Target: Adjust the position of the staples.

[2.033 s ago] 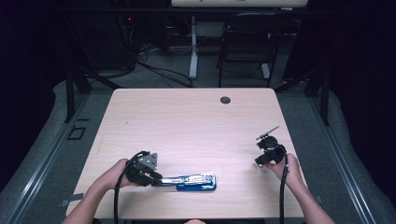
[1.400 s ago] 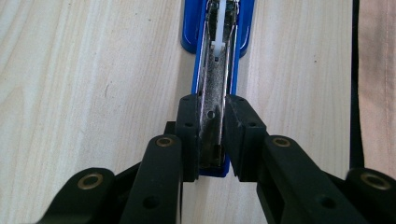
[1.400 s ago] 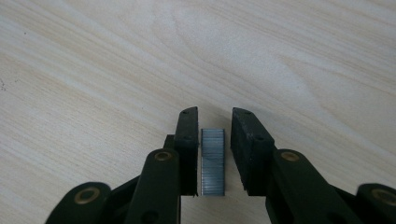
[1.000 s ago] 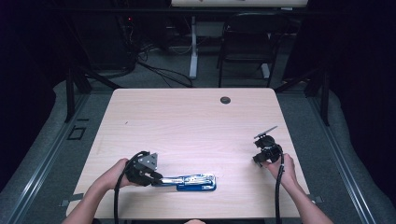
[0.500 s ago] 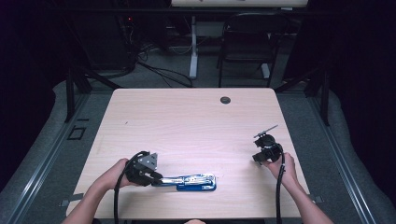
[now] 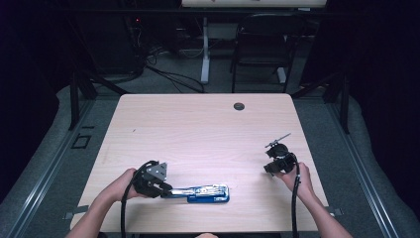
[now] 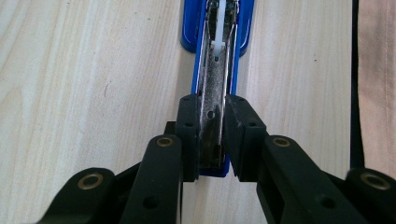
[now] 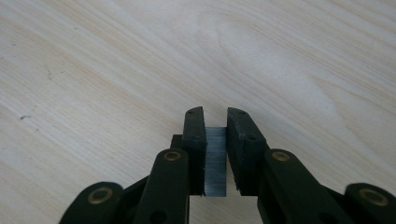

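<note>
A blue stapler (image 6: 205, 192) lies open near the table's front edge, its metal magazine (image 7: 217, 56) facing up. My left gripper (image 6: 171, 191) is shut on the rear end of that magazine, a pad pressing on each side (image 7: 212, 126). Over at the right of the table, my right gripper (image 6: 271, 167) points left, just above the wood. It is shut on a short grey strip of staples (image 8: 215, 158), which stands upright between the pads (image 8: 215, 119). The two grippers are well apart.
A round black grommet (image 6: 239, 106) sits in the light wood table (image 6: 198, 134) near its far edge. A black chair (image 6: 260, 39) and cables stand on the floor behind. The table's front edge (image 7: 355, 70) runs close beside the stapler.
My right gripper has drifted a little to the left with the staple strip in it. The left gripper and the stapler have kept still.
</note>
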A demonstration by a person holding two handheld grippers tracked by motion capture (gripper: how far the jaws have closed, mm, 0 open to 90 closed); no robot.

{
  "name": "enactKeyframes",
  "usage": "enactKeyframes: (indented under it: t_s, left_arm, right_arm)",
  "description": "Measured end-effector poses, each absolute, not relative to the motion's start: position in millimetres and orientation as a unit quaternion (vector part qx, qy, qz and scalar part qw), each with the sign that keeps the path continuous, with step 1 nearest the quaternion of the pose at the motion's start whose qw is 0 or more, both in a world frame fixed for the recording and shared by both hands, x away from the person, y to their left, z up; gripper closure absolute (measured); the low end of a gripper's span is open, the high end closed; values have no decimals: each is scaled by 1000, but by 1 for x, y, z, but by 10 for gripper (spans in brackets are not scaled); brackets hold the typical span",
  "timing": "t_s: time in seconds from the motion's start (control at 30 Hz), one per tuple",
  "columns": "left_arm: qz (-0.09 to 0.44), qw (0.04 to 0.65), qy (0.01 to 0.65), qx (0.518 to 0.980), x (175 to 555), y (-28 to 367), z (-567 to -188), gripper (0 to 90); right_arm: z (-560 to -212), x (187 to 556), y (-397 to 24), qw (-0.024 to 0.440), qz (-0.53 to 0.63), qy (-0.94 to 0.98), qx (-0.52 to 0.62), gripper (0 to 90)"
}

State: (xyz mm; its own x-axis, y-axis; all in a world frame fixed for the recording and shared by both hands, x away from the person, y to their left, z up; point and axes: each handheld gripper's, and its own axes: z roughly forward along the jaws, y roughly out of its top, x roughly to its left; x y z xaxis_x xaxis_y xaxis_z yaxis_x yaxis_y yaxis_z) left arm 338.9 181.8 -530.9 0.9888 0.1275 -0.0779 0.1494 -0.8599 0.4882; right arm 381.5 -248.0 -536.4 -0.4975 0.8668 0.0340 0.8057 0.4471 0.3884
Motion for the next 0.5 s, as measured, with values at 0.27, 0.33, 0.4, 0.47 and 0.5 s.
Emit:
enactKeyframes:
  t_s: [0.27, 0.33, 0.4, 0.47, 0.5]
  left_arm:
    - [-29, 250, 70, 965, 340, 182, -530, 765]
    - [-29, 250, 70, 965, 340, 182, -530, 765]
    - [-19, 254, 73, 964, 339, 182, -531, 766]
    - [-19, 255, 72, 964, 339, 182, -531, 766]
    - [-19, 255, 72, 964, 339, 182, -531, 765]
  right_arm:
    - [-534, 378, -237, 76, 187, 858, 472, 782]
    - [-533, 377, -236, 76, 186, 860, 469, 782]
    - [-533, 377, -234, 76, 186, 863, 464, 782]
    - [-533, 376, -232, 72, 190, 863, 462, 782]
    - [-532, 376, -232, 73, 186, 866, 459, 782]
